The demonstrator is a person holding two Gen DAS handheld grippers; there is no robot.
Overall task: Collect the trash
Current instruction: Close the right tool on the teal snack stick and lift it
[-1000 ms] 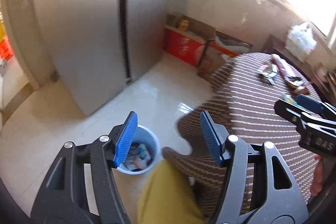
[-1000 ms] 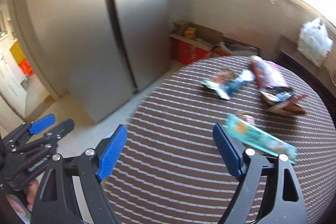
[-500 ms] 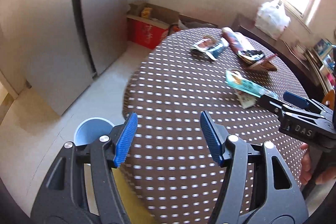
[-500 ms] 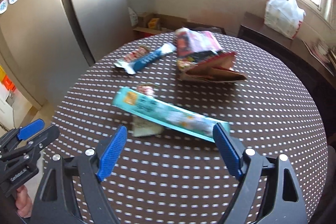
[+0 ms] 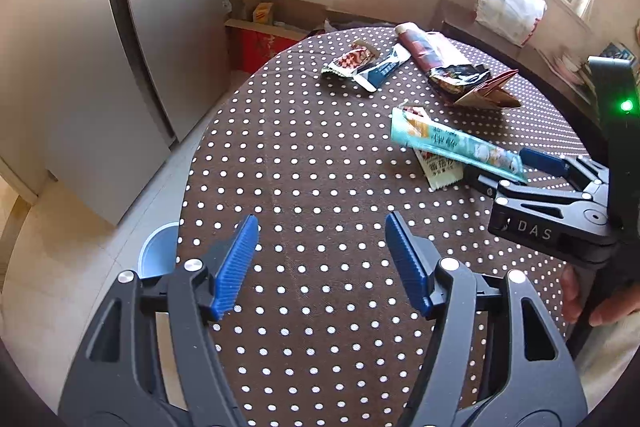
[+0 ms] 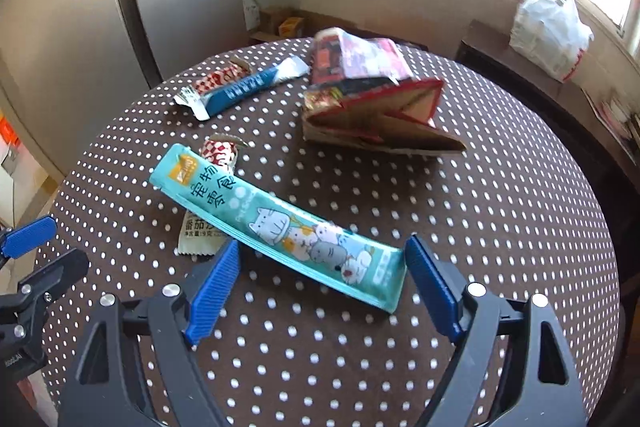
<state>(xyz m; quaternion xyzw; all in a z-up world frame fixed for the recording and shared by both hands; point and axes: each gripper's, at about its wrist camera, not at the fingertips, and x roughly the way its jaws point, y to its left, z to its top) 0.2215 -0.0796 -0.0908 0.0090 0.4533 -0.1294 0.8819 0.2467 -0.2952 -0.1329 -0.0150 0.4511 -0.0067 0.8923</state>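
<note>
A round table in a brown polka-dot cloth carries the trash. A long teal wrapper lies over a small white sachet. Its near end sits between the fingers of my right gripper, which is open and not pressing on it. Farther back lie a blue-and-white wrapper, a red checked wrapper, a red snack bag and a flattened carton. My left gripper hovers over bare cloth, its jaws opening with nothing between them. A pale blue bin stands on the floor, half hidden by the table's left edge.
A steel fridge fills the left. Cardboard boxes stand on the floor behind the table. A white plastic bag rests on a dark bench under the window. A person's hand holds the right gripper's handle.
Both grippers swung from the floor and fridge side to over the table. The right one closed in on the teal wrapper, whose end now lies between its fingers.
</note>
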